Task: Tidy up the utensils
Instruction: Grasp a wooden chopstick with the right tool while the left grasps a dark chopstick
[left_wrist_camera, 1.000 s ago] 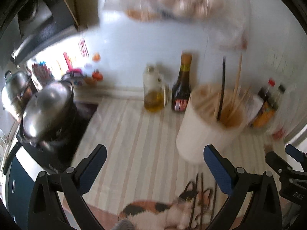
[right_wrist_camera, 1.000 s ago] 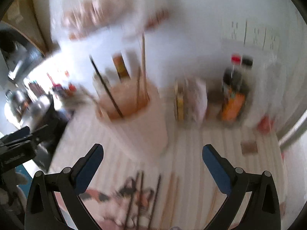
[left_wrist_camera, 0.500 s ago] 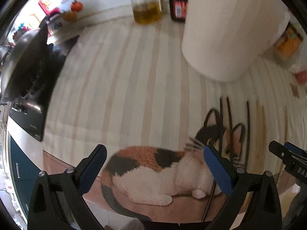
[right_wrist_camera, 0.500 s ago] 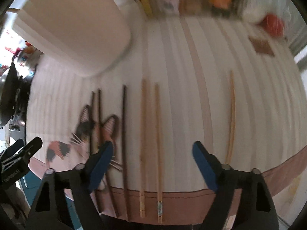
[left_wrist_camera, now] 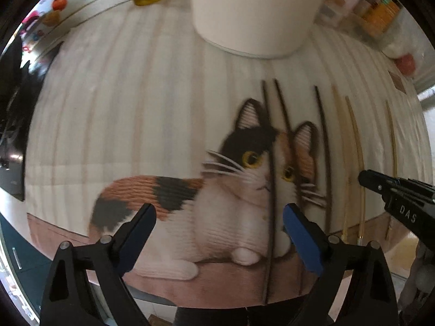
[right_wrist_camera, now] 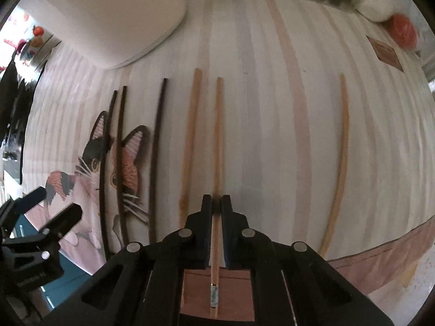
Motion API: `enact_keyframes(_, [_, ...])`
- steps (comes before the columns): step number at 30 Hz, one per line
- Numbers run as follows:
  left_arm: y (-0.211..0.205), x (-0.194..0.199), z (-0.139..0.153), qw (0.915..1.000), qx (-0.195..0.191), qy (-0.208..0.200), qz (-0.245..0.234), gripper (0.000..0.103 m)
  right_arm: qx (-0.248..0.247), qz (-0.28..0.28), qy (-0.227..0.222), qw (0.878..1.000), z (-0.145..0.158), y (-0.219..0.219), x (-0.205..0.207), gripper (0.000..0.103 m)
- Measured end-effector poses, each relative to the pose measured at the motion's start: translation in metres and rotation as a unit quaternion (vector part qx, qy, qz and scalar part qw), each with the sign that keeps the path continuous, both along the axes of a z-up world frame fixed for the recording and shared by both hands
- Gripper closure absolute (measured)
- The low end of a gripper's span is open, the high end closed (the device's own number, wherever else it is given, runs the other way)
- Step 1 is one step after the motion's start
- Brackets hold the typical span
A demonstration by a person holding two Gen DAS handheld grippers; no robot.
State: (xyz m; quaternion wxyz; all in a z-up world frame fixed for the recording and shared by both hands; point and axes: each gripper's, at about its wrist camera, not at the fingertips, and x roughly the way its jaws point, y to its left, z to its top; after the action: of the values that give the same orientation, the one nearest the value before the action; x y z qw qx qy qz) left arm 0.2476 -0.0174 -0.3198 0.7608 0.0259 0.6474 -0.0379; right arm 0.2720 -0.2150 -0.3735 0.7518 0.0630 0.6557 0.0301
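The left gripper [left_wrist_camera: 218,226] is held with jaws wide apart over a dark chopstick [left_wrist_camera: 272,190] on the cat-printed mat [left_wrist_camera: 108,108]. The right gripper [right_wrist_camera: 216,203] has just been closed, clamped on a wooden chopstick [right_wrist_camera: 218,135].

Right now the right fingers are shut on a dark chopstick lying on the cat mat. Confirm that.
Not quite: the right gripper is shut on a light wooden chopstick, not a dark one, as the right wrist view shows. It does lie on the cat mat.
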Motion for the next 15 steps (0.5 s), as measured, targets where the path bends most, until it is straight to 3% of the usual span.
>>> enact_keyframes(9, [-0.037,-0.008,-0.006,0.9989,-0.012,0.018,-0.040,0.010,-0.002,-0.021,0.010,1.000,-0.007,-0.039,-0.008,0.097])
enact_keyframes(12, [-0.051,-0.011,-0.007,0.9985,-0.010,0.023,-0.048,0.029,0.002,-0.027,0.009,1.000,-0.007,-0.043,-0.007,0.096])
enact_keyframes(15, [-0.052,-0.010,-0.008,0.9983,-0.014,0.027,-0.048,0.058,0.003,-0.030,0.008,1.000,-0.011,-0.049,-0.009,0.096])
